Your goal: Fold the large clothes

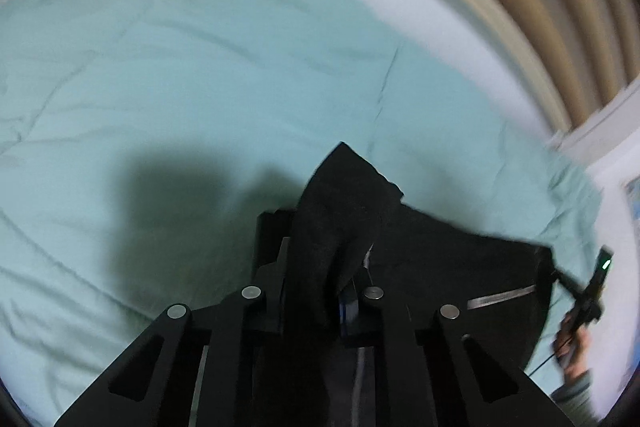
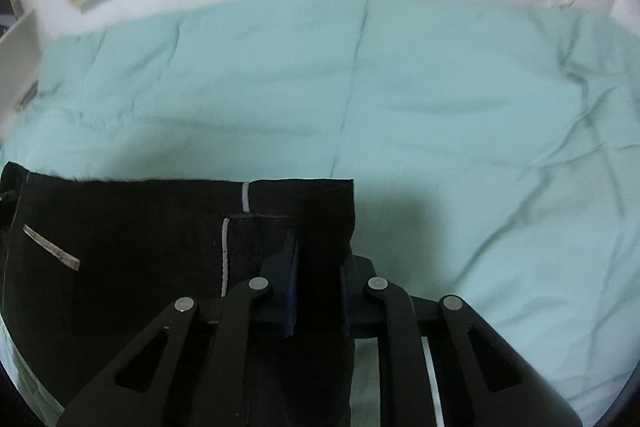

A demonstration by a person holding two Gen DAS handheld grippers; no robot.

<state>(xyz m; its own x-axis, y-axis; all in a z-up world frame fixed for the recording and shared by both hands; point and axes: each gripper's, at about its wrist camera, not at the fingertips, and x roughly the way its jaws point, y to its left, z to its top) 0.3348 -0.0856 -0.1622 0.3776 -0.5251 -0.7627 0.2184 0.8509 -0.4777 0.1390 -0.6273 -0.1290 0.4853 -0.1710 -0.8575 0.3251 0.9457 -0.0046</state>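
A black garment [image 1: 440,259] with thin white stripes hangs stretched between both grippers above a mint-green bed cover [image 1: 200,75]. My left gripper [image 1: 320,267] is shut on one top corner of it; the cloth bunches up over the fingers. My right gripper [image 2: 320,263] is shut on the other top corner of the black garment [image 2: 140,247], whose straight top edge runs off to the left. The right gripper also shows in the left wrist view [image 1: 588,291], held by a hand at the far right.
The mint-green bed cover [image 2: 440,107] fills both views, wrinkled, with a seam down the middle. A white wall and beige curtain [image 1: 540,7] lie behind the bed. The garment's shadow [image 1: 168,211] falls on the cover to the left.
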